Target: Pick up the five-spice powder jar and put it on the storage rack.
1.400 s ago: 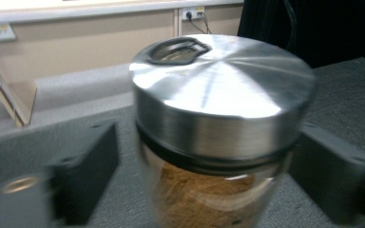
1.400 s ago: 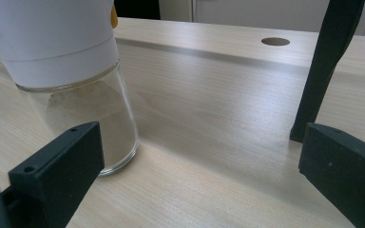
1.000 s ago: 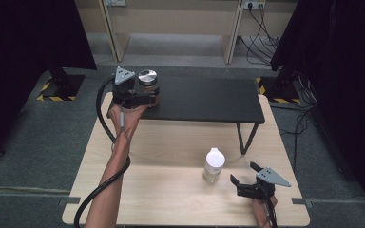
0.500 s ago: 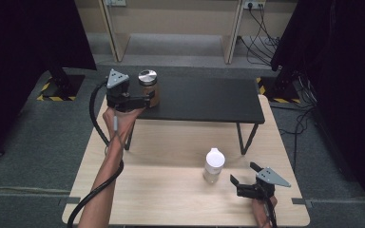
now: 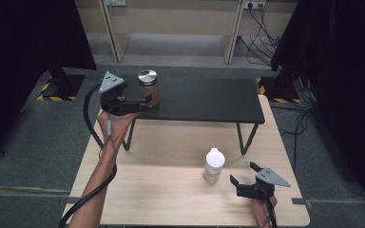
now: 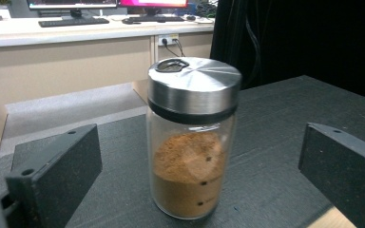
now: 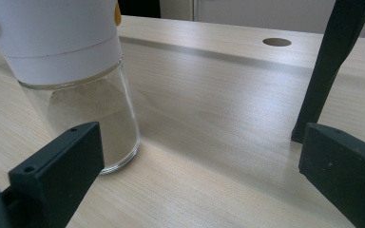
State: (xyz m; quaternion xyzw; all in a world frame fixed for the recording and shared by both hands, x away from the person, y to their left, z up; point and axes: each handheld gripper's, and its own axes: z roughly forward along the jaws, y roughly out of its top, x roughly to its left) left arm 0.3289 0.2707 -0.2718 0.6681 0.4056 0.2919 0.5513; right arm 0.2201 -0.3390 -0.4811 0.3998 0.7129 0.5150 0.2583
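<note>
High view: the left gripper [image 5: 140, 102] hovers at the black shelf's [image 5: 204, 99] left end, jaws wide, with the upright spice jar [image 5: 148, 87] at one o'clock, apart from both jaws. Left gripper view frames that jar [image 6: 192, 137] between the jaws, axis vertical. On the counter [image 5: 147, 190], the right gripper [image 5: 244, 175] gapes beside the white-capped shaker [image 5: 214, 165] at ten o'clock.

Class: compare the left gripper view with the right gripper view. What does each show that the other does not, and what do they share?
Left gripper view: a steel-lidded jar of brown powder on the black shelf, a desk with monitors behind. Right gripper view: a white-capped shaker on the wooden table, beside a black leg. Both: two black jaws standing open, touching neither container.
</note>
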